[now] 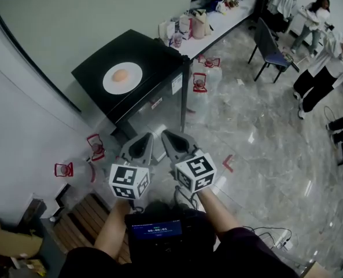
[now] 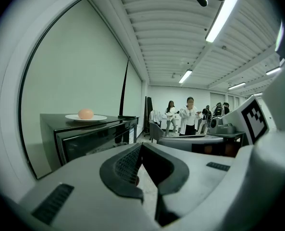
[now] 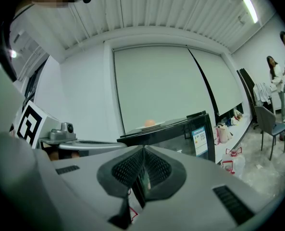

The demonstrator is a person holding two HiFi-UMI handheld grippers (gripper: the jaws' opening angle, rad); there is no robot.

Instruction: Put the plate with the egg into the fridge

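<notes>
L gripper [image 1: 143,139] & R gripper [image 1: 170,138]: jaws closed tight, nothing held, side by side. White plate [image 1: 132,84] w/ egg [image 1: 120,75] sits atop black fridge [image 1: 157,59], approx 11 o'clock from both, well apart.

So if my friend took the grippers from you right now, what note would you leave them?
Left gripper: shut, holding nothing.
Right gripper: shut, holding nothing.
Both are in front of the fridge, not touching it.
The egg lies on the white plate, which sits on top of the fridge. The fridge door looks shut.
Done: nothing yet.
Left: open the door, pick the plate up level so the egg stays on, set it inside, shut the door.
</notes>
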